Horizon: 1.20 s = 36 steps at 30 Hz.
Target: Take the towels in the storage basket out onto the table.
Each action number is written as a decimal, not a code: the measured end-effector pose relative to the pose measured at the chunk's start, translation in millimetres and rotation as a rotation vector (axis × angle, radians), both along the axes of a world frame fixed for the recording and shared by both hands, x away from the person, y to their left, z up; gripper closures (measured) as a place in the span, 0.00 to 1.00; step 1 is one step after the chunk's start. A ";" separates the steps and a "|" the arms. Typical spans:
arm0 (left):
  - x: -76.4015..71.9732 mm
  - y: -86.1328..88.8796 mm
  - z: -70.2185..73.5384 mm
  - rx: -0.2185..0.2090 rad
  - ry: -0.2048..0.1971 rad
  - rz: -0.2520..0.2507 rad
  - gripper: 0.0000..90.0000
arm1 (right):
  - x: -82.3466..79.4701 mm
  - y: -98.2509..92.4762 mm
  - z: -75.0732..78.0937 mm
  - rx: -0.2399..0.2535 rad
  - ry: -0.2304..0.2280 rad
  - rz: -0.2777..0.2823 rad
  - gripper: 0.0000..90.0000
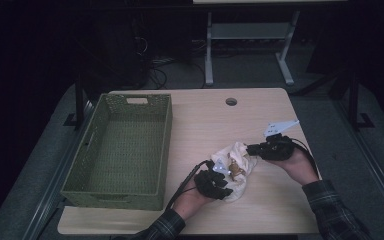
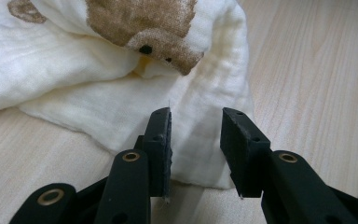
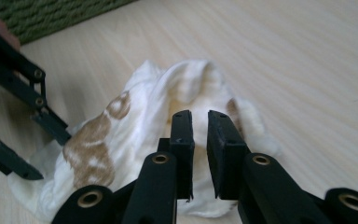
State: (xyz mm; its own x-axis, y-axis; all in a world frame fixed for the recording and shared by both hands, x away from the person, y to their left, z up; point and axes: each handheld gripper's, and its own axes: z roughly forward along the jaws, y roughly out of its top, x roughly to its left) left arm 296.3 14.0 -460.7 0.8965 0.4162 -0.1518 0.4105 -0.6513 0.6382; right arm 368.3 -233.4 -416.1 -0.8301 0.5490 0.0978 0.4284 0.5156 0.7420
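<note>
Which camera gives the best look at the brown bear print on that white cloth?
The left gripper view: the bear print is close and sharp, its dark eyes visible. The right gripper view shows brown patches from farther off. The high view shows brown specks on the crumpled cloth.

Bare pale wooden table (image 1: 260, 112) lies open behind the crumpled cream cloth (image 1: 237, 165); the green woven basket (image 1: 125, 150), seemingly well apart, walls off the left.
</note>
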 end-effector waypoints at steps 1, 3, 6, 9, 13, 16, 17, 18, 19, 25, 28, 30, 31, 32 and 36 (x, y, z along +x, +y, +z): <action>0.0 0.0 0.0 0.000 0.000 0.000 0.70 | 0.0 0.0 0.0 0.000 0.000 0.000 0.88; 0.7 0.6 0.3 0.011 -0.004 -0.008 0.70 | 0.8 6.5 -6.5 -0.012 0.006 0.002 0.87; 0.3 0.3 0.1 0.005 -0.003 -0.005 0.70 | 4.5 14.1 -12.9 -0.015 0.004 0.022 0.83; -0.3 0.0 -0.3 -0.004 0.007 0.001 0.70 | 8.2 23.3 -21.7 -0.056 -0.005 0.007 0.78; -0.3 -0.1 -0.2 0.000 0.001 -0.007 0.68 | 15.1 26.1 -29.4 -0.051 0.000 -0.010 0.81; -0.4 -0.3 0.3 0.010 0.003 -0.020 0.67 | 20.3 27.2 -35.5 -0.061 0.026 -0.006 0.96; -0.4 -0.3 0.3 0.010 0.003 -0.020 0.66 | 20.2 26.8 -35.0 -0.056 0.031 -0.010 0.96; -1.4 -1.2 0.1 0.004 0.003 -0.012 0.65 | 20.3 25.4 -33.4 -0.046 0.032 -0.017 0.97; -1.4 -1.2 0.1 0.004 0.003 -0.012 0.65 | 20.3 25.4 -33.4 -0.046 0.032 -0.017 0.97; -1.9 -1.6 1.1 0.008 0.001 -0.027 0.64 | 17.2 4.9 -18.7 -0.038 0.028 -0.056 0.97; -4.5 -3.8 2.7 0.000 -0.006 -0.034 0.63 | 13.5 -9.1 -13.7 -0.050 0.033 -0.067 0.97; -5.1 -5.6 2.0 0.003 -0.010 -0.045 0.62 | 11.5 -18.3 -10.7 -0.045 0.041 -0.075 0.97; -5.1 -5.6 2.0 0.003 -0.010 -0.045 0.62 | 10.6 -22.1 -8.8 -0.037 0.047 -0.084 0.97; -5.6 -7.8 0.6 0.011 -0.013 -0.053 0.62 | 10.0 -25.6 -7.3 -0.031 0.049 -0.087 0.97; -6.9 -12.0 -0.2 0.029 -0.055 -0.061 0.65 | 7.2 -36.0 -4.1 -0.021 0.047 -0.088 0.97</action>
State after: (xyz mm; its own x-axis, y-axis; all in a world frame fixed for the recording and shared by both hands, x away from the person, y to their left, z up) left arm 289.4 2.0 -460.9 0.9269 0.3643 -0.0903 0.3344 -0.6923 0.6395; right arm 375.6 -269.5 -420.1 -0.7733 0.6220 0.1232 0.5071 0.4899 0.7092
